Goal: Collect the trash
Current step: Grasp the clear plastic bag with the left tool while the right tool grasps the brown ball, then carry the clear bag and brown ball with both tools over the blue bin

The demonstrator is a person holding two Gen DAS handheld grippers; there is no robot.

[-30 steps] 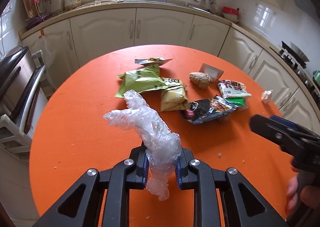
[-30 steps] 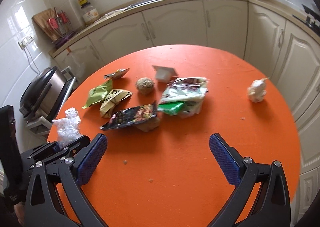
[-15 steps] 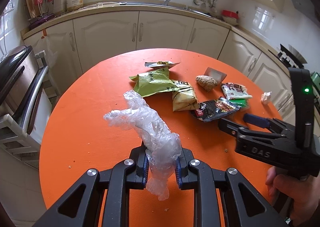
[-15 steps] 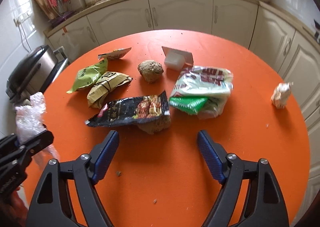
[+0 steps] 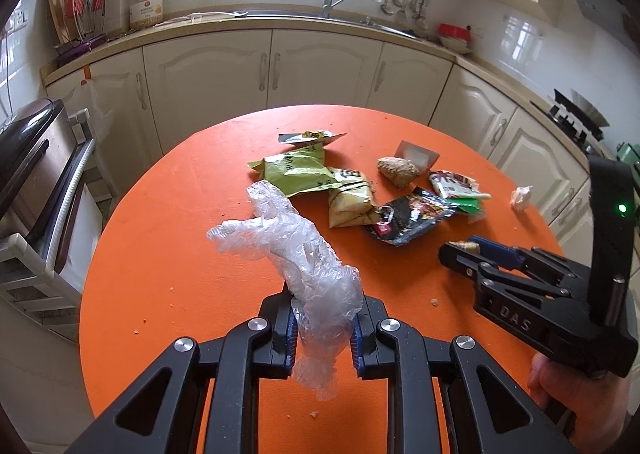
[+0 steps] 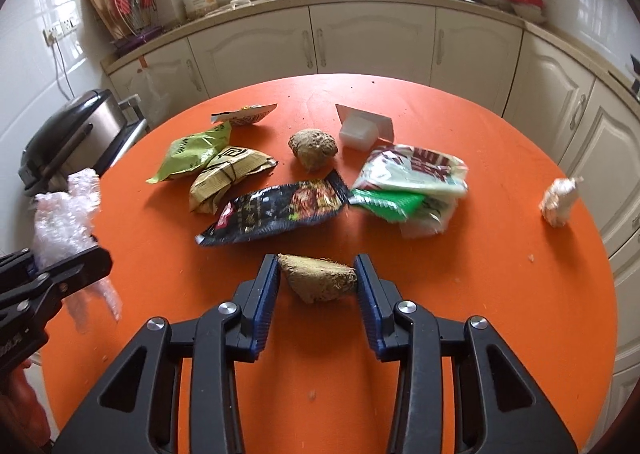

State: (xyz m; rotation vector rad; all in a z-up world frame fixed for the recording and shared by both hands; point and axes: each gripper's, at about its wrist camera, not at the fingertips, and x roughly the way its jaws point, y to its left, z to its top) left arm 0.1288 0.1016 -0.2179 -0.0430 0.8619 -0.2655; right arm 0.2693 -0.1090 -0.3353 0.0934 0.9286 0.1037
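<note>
On the round orange table (image 6: 500,294) lies a heap of snack wrappers. My right gripper (image 6: 316,266) is low over the table just in front of a black wrapper (image 6: 276,210). Its jaws are closing, and both blue pads touch the ends of a brown husk piece (image 6: 320,280). In the left wrist view the right gripper (image 5: 460,250) shows that brown piece at its tips. My left gripper (image 5: 324,306) is shut on a crumpled clear plastic wrap (image 5: 296,254), held above the table's left side. In the right wrist view the left gripper (image 6: 60,266) and the plastic wrap (image 6: 64,214) sit at the left edge.
Around the black wrapper lie a green packet (image 6: 192,152), a tan packet (image 6: 228,178), a round brown husk (image 6: 312,148), a white cup (image 6: 360,128), white and green bags (image 6: 412,178) and a crumpled tissue (image 6: 558,200). Cabinets (image 6: 372,42) ring the table; a metal appliance (image 6: 68,134) stands left.
My right gripper went from wide open to closed around the brown husk piece, which now lies clear of the black wrapper. The left gripper drew back from the heap, still holding the plastic.
</note>
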